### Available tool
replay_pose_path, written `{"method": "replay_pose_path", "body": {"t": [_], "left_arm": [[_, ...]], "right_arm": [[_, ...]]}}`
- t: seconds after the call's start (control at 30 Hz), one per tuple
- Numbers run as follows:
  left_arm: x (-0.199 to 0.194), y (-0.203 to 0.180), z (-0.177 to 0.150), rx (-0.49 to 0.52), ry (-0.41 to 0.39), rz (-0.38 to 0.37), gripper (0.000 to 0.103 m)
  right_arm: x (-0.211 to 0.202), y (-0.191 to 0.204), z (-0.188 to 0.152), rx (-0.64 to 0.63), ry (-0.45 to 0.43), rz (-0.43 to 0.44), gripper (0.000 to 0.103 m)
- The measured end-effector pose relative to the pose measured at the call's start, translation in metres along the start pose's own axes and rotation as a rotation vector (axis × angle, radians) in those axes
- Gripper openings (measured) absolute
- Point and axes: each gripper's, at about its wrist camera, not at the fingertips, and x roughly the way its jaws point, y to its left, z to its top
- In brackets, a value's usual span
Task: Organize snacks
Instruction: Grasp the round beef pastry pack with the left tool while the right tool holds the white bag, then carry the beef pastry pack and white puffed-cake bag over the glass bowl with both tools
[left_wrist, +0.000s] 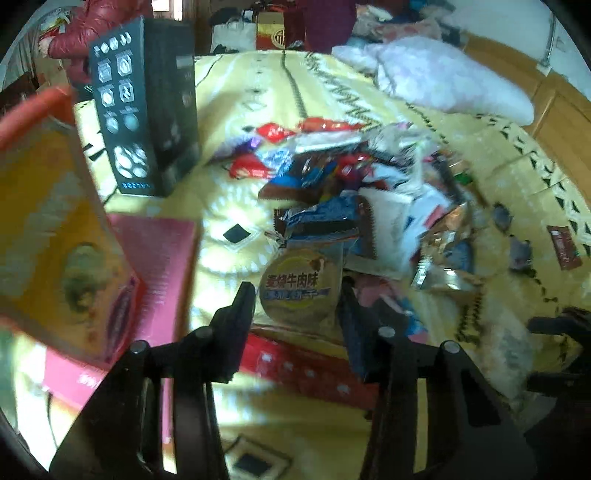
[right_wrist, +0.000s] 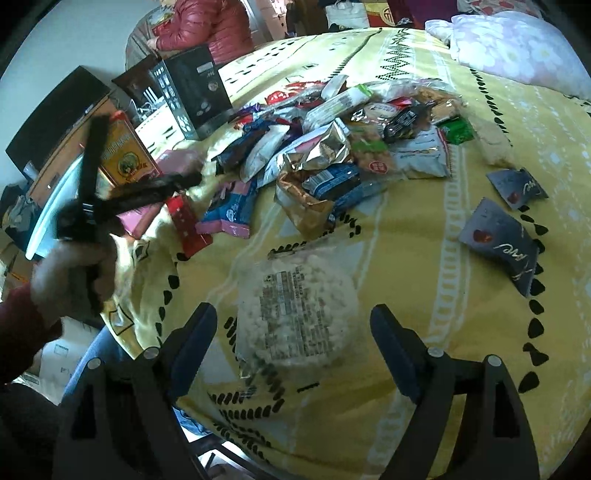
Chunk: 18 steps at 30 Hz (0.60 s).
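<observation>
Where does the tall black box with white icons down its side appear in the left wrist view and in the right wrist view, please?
Left wrist view: the black box stands upright at upper left on the yellow bedspread, left of the snack pile.
Right wrist view: the black box sits smaller at upper left, near the bedspread's far edge, again left of the pile.
Shared landmark: the snack pile itself, spread mid-bed in both views.

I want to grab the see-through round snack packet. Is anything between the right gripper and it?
Nothing visible is. The right gripper hangs open over the clear round packet, which lies alone on the yellow bedspread, apart from the snack pile.
</observation>
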Motion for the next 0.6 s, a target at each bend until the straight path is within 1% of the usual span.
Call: {"method": "replay_pose_path", "body": {"t": [0.1, 0.2, 0.27, 0.3, 0.33, 0.47, 0.53, 0.6], "left_arm": [[-0.017, 0.002, -0.002, -0.012, -0.009, -0.012, 0.045], [-0.022, 0.001, -0.003, -0.021, -0.002, -0.026, 0.045], [-0.022, 0.000, -0.003, -0.020, 0.000, -0.021, 0.045], [-0.021, -0.001, -0.004, -0.020, 0.005, -0.017, 0.045], [-0.020, -0.002, -0.006, -0.020, 0.012, -0.014, 0.045], [-0.028, -0.008, -0.011, -0.014, 0.007, -0.017, 0.045], [-0.035, -0.004, -0.013, -0.026, 0.003, -0.021, 0.045], [-0.041, 0.000, -0.012, -0.037, -0.006, -0.019, 0.045]], "right_arm": [[0.011, 0.004, 0.001, -0.024, 0.025, -0.027, 0.090], [0.029, 0.004, 0.002, -0.039, 0.066, -0.073, 0.090], [0.043, -0.001, 0.002, -0.020, 0.086, -0.065, 0.093], [0.046, -0.002, 0.002, -0.017, 0.080, -0.064, 0.095], [0.050, -0.002, 0.002, -0.027, 0.075, -0.071, 0.095], [0.046, 0.004, 0.000, -0.031, 0.065, -0.105, 0.089], [0.043, 0.007, -0.002, -0.037, 0.062, -0.133, 0.088], [0.045, 0.010, -0.003, -0.057, 0.068, -0.160, 0.092]]}}
